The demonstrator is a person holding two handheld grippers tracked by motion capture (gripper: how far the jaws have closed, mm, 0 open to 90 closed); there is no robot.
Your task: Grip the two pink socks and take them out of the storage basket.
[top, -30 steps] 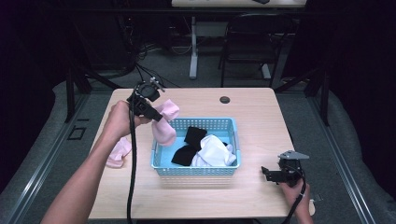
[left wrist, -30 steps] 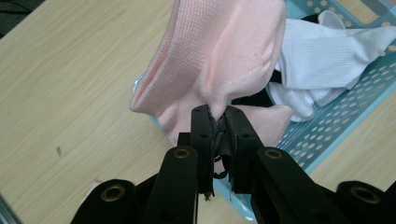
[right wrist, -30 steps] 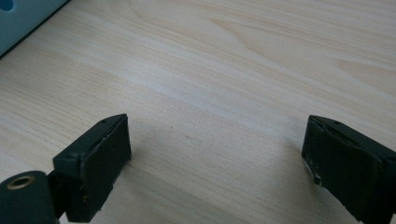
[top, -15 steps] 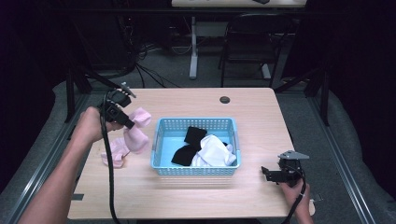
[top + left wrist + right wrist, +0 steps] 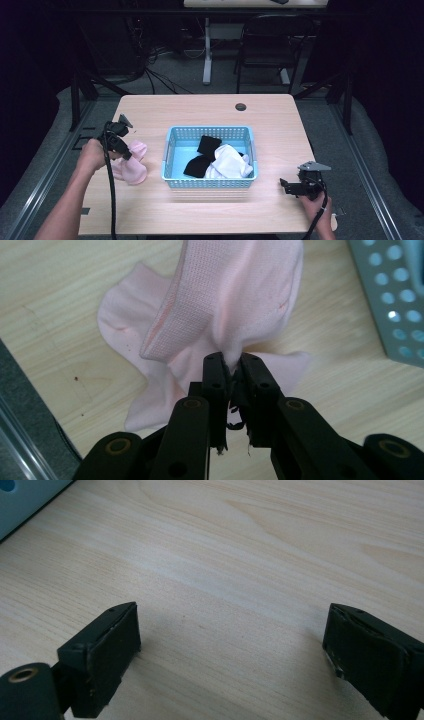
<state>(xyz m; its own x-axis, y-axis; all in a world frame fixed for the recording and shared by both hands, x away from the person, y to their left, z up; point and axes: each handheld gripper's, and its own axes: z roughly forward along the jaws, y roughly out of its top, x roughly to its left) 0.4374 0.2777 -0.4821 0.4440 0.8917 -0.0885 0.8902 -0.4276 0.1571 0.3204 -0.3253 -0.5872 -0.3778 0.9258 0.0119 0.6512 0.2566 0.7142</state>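
Note:
My left gripper (image 5: 126,154) is shut on a pink sock (image 5: 137,148), holding it just above the table left of the basket. In the left gripper view the jaws (image 5: 232,371) pinch the sock's (image 5: 235,295) fabric, and a second pink sock (image 5: 145,385) lies flat on the wood beneath it. That lower sock (image 5: 131,172) also shows in the high view. The blue plastic basket (image 5: 210,181) holds black socks (image 5: 207,147) and white socks (image 5: 230,162). My right gripper (image 5: 286,186) rests open near the table's front right, with bare wood between its jaws (image 5: 230,645).
A small black round knob (image 5: 241,107) sits on the table's far side. The basket's corner (image 5: 395,300) lies close to the right of the held sock. A chair (image 5: 265,45) and a desk leg stand beyond the table.
My left gripper carried the pink sock out of the basket and leftward, then lowered it over the other pink sock. The right gripper stayed still.

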